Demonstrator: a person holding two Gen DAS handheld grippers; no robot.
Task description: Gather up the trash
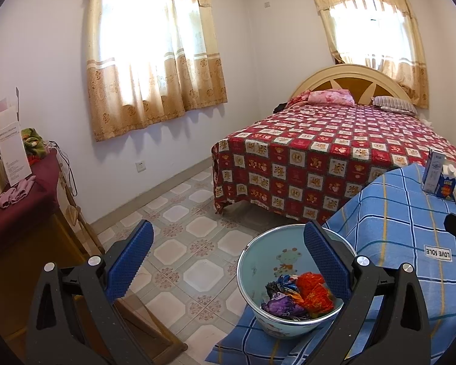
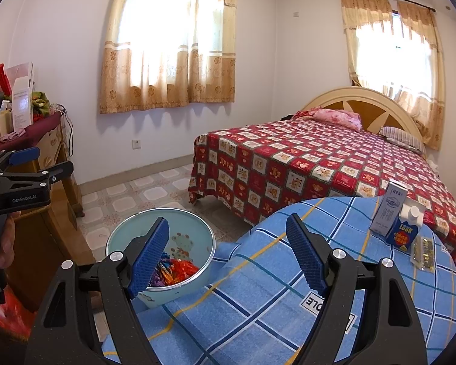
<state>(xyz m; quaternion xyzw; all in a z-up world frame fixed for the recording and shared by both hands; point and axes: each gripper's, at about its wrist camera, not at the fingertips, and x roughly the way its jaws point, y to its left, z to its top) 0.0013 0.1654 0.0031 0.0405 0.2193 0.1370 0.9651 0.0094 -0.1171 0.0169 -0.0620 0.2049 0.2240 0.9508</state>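
Trash cartons (image 2: 395, 219) stand far across the blue cloth (image 2: 258, 273) from the bin (image 2: 130, 234); both claws wide apart, empty; reach slowly, grab one.

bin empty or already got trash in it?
Partly filled. The bin holds crumpled wrappers, orange and purple, at the bottom; its inner wall above shows bare.

We hold right gripper (image 2: 228, 252) jaws wide, empty. Pale bin (image 2: 203, 237) with crumpled wrappers (image 2: 176, 270) ahead-left; milk cartons (image 2: 401, 225) ahead-right on blue checked cloth (image 2: 258, 304).
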